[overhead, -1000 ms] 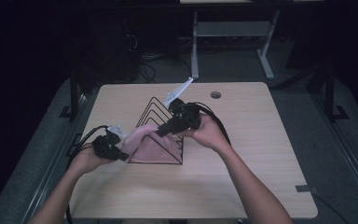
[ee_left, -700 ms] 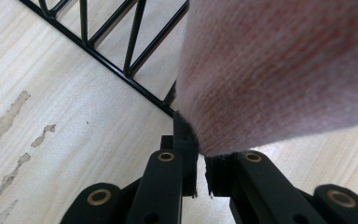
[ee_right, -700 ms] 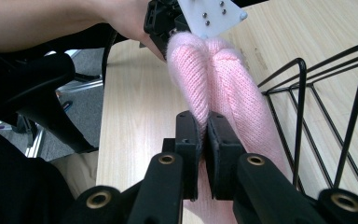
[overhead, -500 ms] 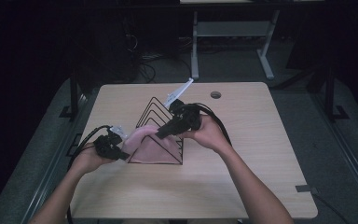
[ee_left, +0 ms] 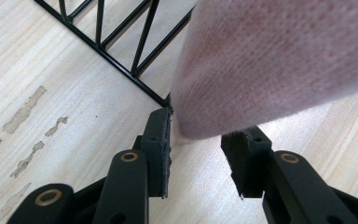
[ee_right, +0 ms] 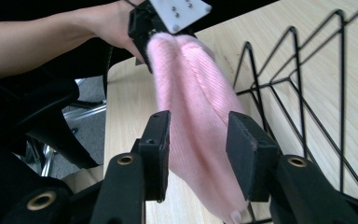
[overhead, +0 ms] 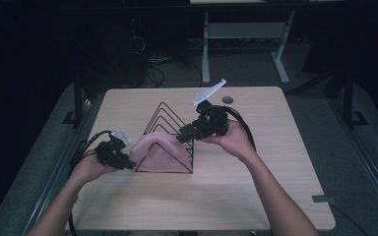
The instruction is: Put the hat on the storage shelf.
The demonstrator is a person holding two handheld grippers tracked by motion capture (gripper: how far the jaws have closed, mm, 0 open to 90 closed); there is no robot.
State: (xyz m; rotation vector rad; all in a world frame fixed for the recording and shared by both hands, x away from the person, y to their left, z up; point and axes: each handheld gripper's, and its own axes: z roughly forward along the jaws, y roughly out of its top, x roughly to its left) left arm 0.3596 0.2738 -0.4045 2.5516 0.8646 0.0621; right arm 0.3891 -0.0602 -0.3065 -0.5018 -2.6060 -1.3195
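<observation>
Soft, light pink knit cloth (ee_right: 193,107) sags between both parted grippers: left gripper (ee_left: 198,140) at its edge, right gripper (ee_right: 198,140) straddling it; pinch a folded edge

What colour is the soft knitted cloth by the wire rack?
The knitted cloth is pale pink. It shows best in the right gripper view.

Pink cloth (overhead: 158,150) against black wire rack (overhead: 170,135), left gripper (overhead: 128,162) and right gripper (overhead: 183,136) at either end.
</observation>
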